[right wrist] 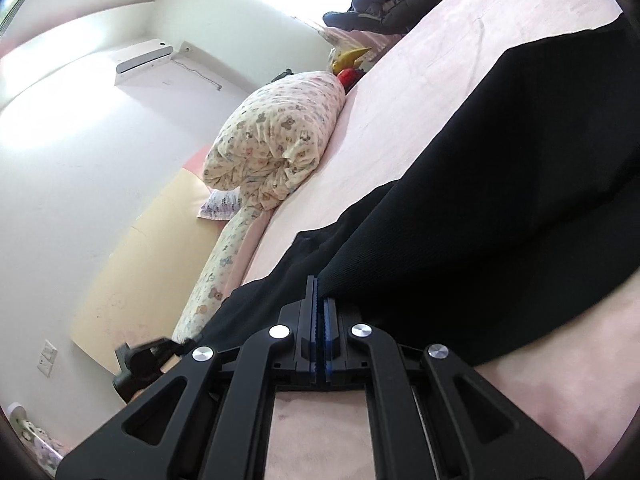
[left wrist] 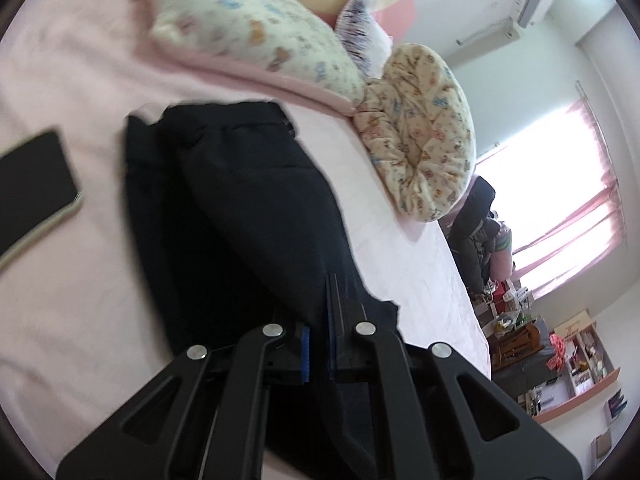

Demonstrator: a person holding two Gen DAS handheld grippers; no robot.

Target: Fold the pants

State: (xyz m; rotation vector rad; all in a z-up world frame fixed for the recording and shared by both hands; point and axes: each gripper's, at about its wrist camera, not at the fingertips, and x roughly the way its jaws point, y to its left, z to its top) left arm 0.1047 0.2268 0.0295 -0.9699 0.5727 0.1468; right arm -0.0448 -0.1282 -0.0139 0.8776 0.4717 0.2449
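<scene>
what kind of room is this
Most likely a home bedroom: a bed with a pink sheet, a teddy-print pillow and a rolled quilt on it, and a wall air conditioner. Black pants lie on the sheet.

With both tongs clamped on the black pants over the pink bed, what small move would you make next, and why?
Probably carry the held end toward the waistband and lay it down. The left tongs and right tongs are shut on the pants, lifted off the pink sheet; the phone lies clear.

Black pants (left wrist: 248, 216) spread lengthwise on bed, near end lifted.
</scene>
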